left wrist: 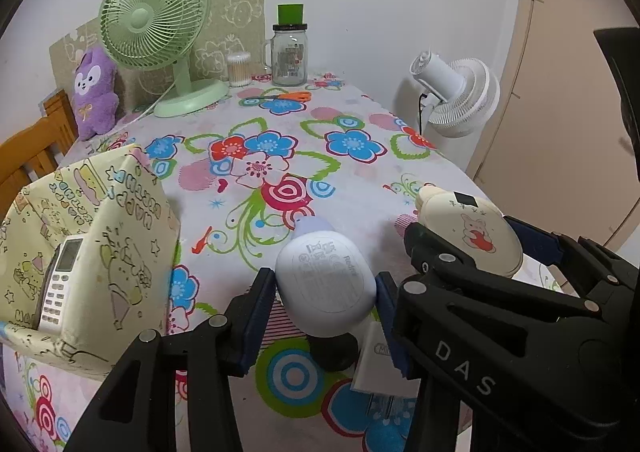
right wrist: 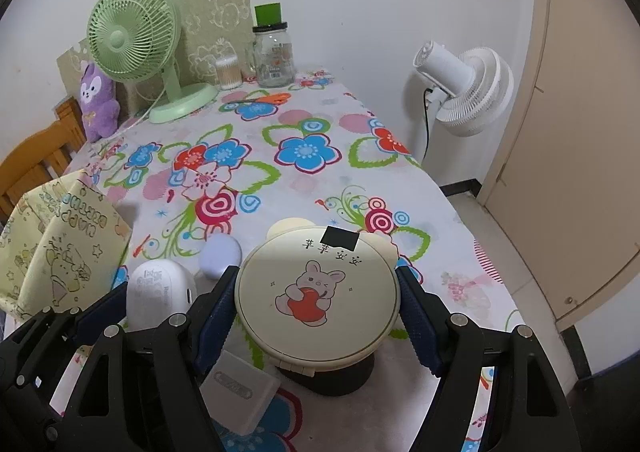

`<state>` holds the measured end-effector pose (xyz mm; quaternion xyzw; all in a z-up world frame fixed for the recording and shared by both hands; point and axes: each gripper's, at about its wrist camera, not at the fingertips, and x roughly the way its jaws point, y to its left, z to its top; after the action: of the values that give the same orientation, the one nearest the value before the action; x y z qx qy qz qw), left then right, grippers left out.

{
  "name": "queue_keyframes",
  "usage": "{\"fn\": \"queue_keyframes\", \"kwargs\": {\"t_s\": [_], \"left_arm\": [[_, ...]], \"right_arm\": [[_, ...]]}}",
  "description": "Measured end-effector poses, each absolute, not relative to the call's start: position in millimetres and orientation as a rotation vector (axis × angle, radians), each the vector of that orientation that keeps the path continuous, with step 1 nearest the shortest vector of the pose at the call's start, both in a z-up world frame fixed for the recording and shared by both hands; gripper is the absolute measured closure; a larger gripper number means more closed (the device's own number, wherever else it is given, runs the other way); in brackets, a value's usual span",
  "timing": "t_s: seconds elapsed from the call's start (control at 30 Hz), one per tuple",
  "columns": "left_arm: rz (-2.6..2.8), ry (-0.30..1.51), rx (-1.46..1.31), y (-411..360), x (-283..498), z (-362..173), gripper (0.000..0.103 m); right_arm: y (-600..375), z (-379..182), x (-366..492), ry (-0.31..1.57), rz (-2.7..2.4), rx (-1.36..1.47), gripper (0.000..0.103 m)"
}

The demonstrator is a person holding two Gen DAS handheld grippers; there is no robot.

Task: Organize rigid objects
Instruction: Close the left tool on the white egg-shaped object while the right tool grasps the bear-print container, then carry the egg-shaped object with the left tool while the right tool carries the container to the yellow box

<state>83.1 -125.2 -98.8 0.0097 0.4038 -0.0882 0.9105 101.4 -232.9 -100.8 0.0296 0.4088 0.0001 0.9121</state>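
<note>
My left gripper [left wrist: 326, 290] is shut on a white earbud case [left wrist: 326, 278] and holds it above the floral tablecloth [left wrist: 280, 155]; the case also shows in the right wrist view [right wrist: 160, 292]. My right gripper [right wrist: 316, 300] is shut on a round cream compact with a bunny picture [right wrist: 318, 292], held just right of the left gripper; it also shows in the left wrist view [left wrist: 472, 236]. A pale lilac case lid [right wrist: 220, 256] lies on the table ahead. A yellow patterned fabric bin [left wrist: 92, 236] at the left holds a remote control [left wrist: 58, 288].
A white charger [right wrist: 240, 392] lies on the table under the grippers. At the back stand a green desk fan [left wrist: 152, 19], a purple plush [left wrist: 96, 91], a cotton swab tub [left wrist: 239, 69], a glass jar [left wrist: 289, 55] and orange scissors [left wrist: 288, 96]. A white floor fan [left wrist: 456, 91] stands beyond the right edge.
</note>
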Motion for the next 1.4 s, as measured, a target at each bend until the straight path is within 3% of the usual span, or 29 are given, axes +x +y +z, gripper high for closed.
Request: {"fn": "queue_keyframes", "kwargs": {"t_s": [1.4], "left_arm": [[-0.206, 0.738, 0.047, -105.4, 54.6, -39.5, 0.050]], "right_arm": [[-207.5, -29.9, 65.5, 0.728, 0.005, 0.031, 0.025]]}}
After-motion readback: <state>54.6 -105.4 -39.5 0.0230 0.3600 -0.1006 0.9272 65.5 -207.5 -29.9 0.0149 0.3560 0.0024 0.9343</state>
